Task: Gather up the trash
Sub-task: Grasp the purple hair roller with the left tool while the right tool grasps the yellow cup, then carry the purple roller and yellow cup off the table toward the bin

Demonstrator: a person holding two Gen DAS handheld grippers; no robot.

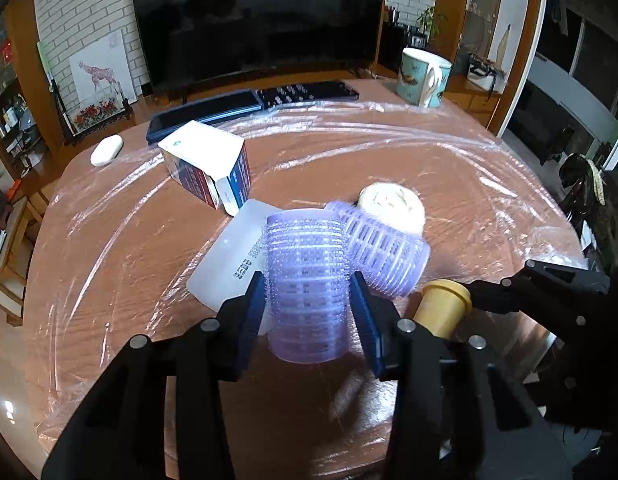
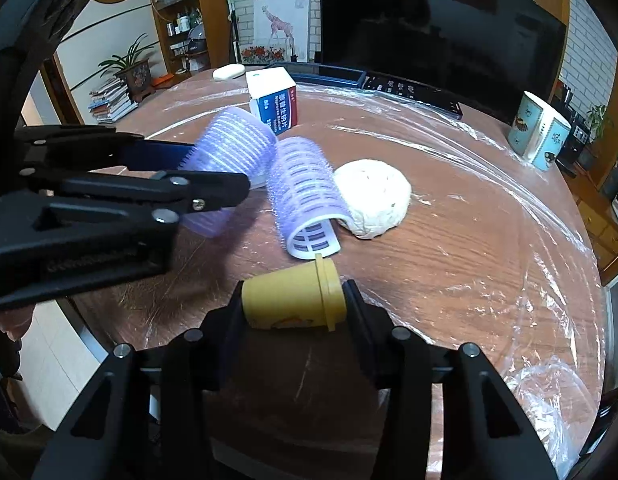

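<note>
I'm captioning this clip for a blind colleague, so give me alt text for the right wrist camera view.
The right gripper is shut on a small yellow cup lying sideways, above a plastic-wrapped wooden table. At left, the left gripper holds a purple hair roller; a second roller lies against a white lump.

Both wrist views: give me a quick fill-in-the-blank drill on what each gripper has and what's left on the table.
1. The left gripper is shut on a purple ____.
2. The right gripper holds a small cup coloured ____.
3. The second hair roller lies on the table touching a white ____.
4. The mug stands ____ near the table's far edge.

Missing words: hair roller; yellow; crumpled wad; upright
</note>
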